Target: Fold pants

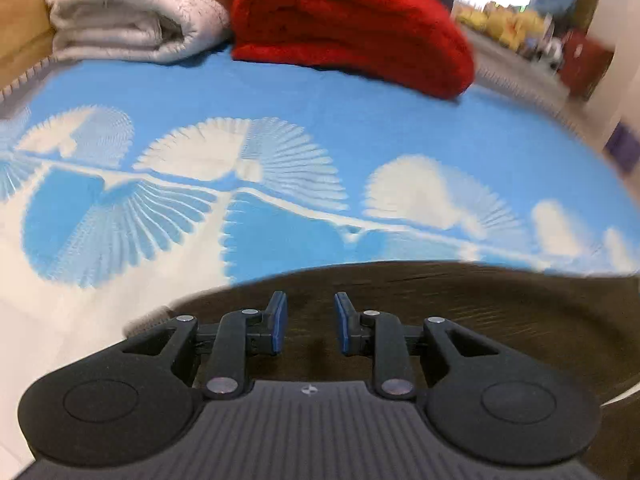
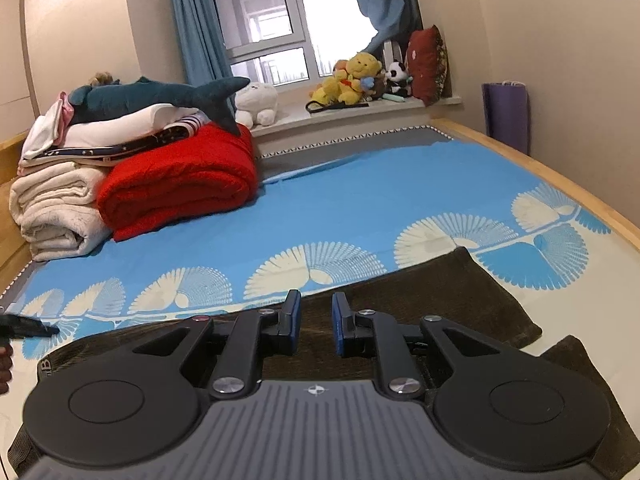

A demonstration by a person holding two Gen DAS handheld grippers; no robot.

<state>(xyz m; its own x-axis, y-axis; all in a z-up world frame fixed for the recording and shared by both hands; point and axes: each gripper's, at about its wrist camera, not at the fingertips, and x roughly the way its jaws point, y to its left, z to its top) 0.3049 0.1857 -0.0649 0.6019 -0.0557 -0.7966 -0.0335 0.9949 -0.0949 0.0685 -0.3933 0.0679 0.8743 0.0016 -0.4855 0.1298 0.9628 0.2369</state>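
Dark brown pants (image 2: 448, 292) lie flat on the blue and white bed sheet (image 2: 360, 200), with one leg reaching to the right and a second leg end at the lower right. My right gripper (image 2: 316, 324) is open and empty, just above the pants' middle. In the left wrist view the pants (image 1: 480, 312) fill the lower right. My left gripper (image 1: 310, 322) is open and empty over their near edge. The left gripper's tip also shows at the left edge of the right wrist view (image 2: 24, 326).
A folded red blanket (image 2: 180, 184) and a stack of white blankets (image 2: 56, 208) with a plush shark (image 2: 152, 96) on top stand at the bed's far left. Stuffed toys (image 2: 356, 80) sit on the windowsill. The wooden bed frame (image 2: 560, 176) runs along the right.
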